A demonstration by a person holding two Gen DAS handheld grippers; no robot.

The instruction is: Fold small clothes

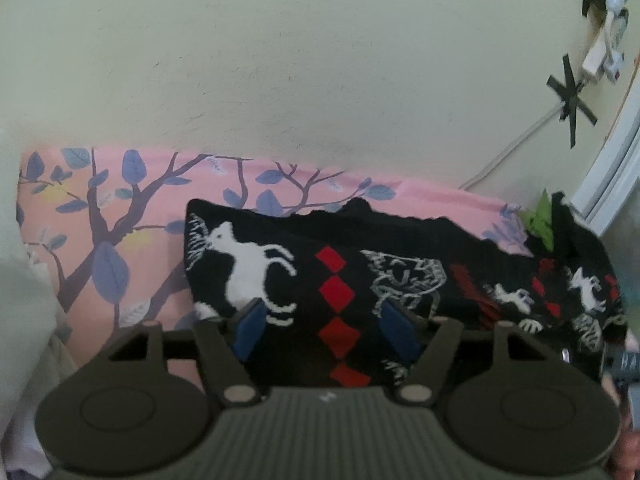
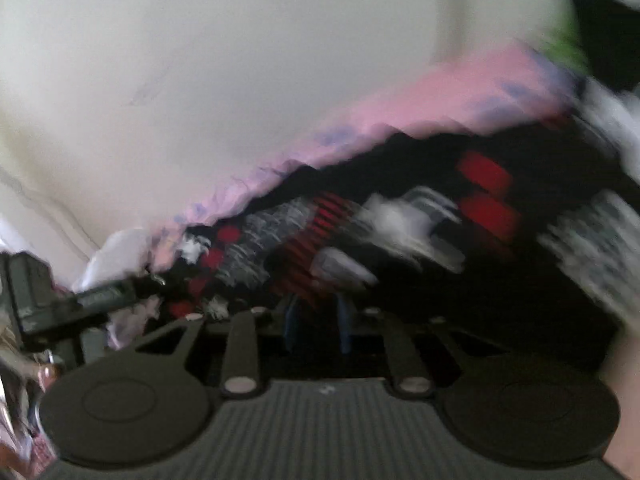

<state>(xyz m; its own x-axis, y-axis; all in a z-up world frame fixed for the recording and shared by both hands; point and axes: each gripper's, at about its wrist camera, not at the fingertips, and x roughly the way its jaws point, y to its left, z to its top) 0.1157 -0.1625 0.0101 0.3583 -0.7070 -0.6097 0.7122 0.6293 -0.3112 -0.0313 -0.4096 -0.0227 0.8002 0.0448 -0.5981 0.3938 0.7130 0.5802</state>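
Sweater point(image 1: 360, 264) lies flat on the pink sheet point(image 1: 120, 208) for folding; my left tool point(image 1: 326, 320) gapes over it, my right tool point(image 2: 316, 320) looks nearly closed, blurred.

A pink sheet point(image 1: 132, 216) printed with dark branches and blue-grey leaves spreads below a pale yellowish wall point(image 1: 300, 80), meeting it along its far edge. In the right wrist view the same sheet point(image 2: 460, 88) shows only as a blurred pink band under the wall point(image 2: 200, 60). On the wall, far right of the sheet, strips of dark tape point(image 1: 570, 98) cross over a white cable point(image 1: 508, 152) that runs down toward the sheet's far right corner. Above the tape, a white plug block point(image 1: 600, 58) hangs against the wall. A white frame point(image 1: 612, 168) stands at the wall's right end, beside the sheet's corner. A small bright green scrap point(image 1: 542, 220) lies at that corner.
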